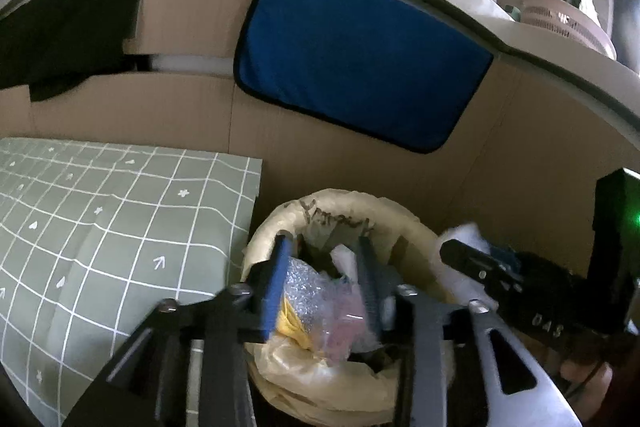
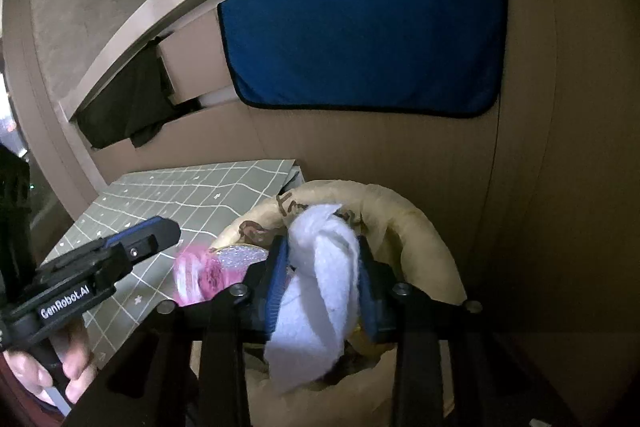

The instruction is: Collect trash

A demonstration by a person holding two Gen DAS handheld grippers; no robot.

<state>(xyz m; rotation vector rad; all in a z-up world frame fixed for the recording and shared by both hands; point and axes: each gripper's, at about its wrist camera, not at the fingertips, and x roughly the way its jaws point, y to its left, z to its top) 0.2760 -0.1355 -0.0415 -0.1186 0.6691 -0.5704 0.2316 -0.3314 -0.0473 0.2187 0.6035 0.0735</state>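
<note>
Left claw: the left gripper (image 1: 324, 283) hung over the mouth of the bin (image 1: 416, 231), its blue pads (image 1: 276, 291) set around a clear bubble-wrap piece (image 1: 308, 291) with pink under it; from where I stood I could not tell whether the pads pressed it or only framed it.
Right claw: the right gripper (image 2: 322, 283) was clamped on a white wad of tissue (image 2: 320, 291), both pads against its sides, directly above the bin (image 2: 416, 223).
Bin: lined with a cream bag (image 1: 328, 383) rolled over the rim; dark print on the liner was too smeared to read.
Inside the bin: crumpled wrappers and something yellow, mostly hidden behind the fingers.
Pink scrap: in the right wrist view a pink and white bundle (image 2: 200, 275) sat blurred just past the other gripper's tip (image 2: 158, 235).
Table: green grid cloth (image 1: 100, 227) just left of the bin, its near edge cut off.
Behind: cardboard wall with a blue towel (image 1: 356, 59) hanging; a dark cloth (image 1: 68, 39) in shadow, shape unclear.
Person's hand: fingers (image 2: 72, 363) on the left handle, partly cropped.
</note>
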